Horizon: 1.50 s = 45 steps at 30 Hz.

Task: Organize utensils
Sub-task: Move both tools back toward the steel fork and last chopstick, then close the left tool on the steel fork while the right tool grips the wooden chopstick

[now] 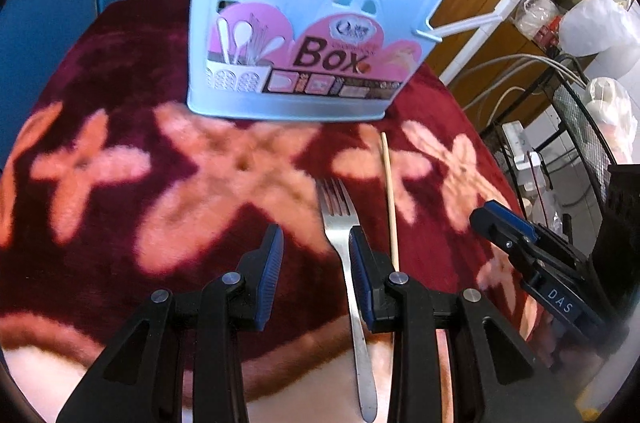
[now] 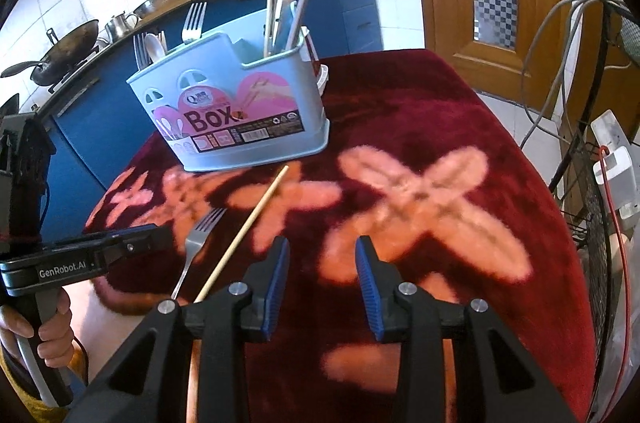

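The left gripper [image 1: 316, 243], black with ribbed blue pads, stands partly open with nothing between its jaws; the steel fork [image 1: 344, 243] lies flat just under its right-hand pad, tines aimed away toward the box, its smooth handle running back toward the camera. Just beside it a thin, pale wooden chopstick [image 1: 390, 199] lies nearly parallel, apart from the fork. The right gripper [image 2: 322, 265] hovers partly open and empty over the plush maroon cloth [image 2: 420, 111] with pink flowers. Beyond stands the pale blue plastic utensil box [image 2: 240, 111], holding upright forks, spoons and sticks.
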Tool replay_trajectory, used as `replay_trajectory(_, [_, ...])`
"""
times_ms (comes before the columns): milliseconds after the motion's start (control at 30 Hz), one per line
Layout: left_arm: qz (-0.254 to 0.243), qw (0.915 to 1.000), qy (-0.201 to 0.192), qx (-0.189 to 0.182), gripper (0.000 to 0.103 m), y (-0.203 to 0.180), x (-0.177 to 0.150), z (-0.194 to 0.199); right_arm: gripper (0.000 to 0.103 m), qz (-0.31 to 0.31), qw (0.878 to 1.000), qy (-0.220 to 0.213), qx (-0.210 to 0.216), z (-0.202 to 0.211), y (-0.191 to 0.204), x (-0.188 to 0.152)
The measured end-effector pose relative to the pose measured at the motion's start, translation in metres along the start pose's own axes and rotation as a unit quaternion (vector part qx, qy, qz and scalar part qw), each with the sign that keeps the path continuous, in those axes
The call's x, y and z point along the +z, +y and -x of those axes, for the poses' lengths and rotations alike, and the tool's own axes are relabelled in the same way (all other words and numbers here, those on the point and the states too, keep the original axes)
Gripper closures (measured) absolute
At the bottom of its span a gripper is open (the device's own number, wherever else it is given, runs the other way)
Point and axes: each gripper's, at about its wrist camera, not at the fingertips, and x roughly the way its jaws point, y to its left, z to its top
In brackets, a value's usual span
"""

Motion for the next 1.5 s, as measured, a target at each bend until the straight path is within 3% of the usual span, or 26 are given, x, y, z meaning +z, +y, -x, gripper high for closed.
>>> replay_trajectory(167, [-0.003,0.9994,0.03,-0.016,0.069,-0.005,-0.001,-0.014,0.066,-0.003,1.0,0.0,-0.001,0.0,-0.004,-0.002])
replay_trajectory(600, [-0.065,0.9965,0.034,0.039,0.072,-0.025,0.0,-0.029,0.066,-0.013,1.0,0.004,0.002,-0.003,-0.011,-0.004])
replay_trajectory(700, [-0.068,0.9963,0.023,0.047,0.083,-0.026,-0.001,-0.028,0.066,-0.016,1.0,0.004,0.004,-0.002,-0.012,-0.004])
replay_trajectory(933, [-0.052,0.9982,0.006,0.029,0.083,-0.018,-0.001,-0.021,0.066,-0.015,1.0,0.004,0.001,0.0,-0.01,-0.003])
replay_trajectory(1233, [-0.015,0.9986,-0.05,0.004,0.083,0.004,0.001,0.016,0.066,-0.011,1.0,0.015,0.013,-0.003,0.0,0.001])
replay_trajectory(1500, [-0.002,0.9951,-0.099,-0.002,0.084,0.018,0.006,0.046,0.066,-0.003,0.997,0.055,0.046,-0.025,0.024,0.015])
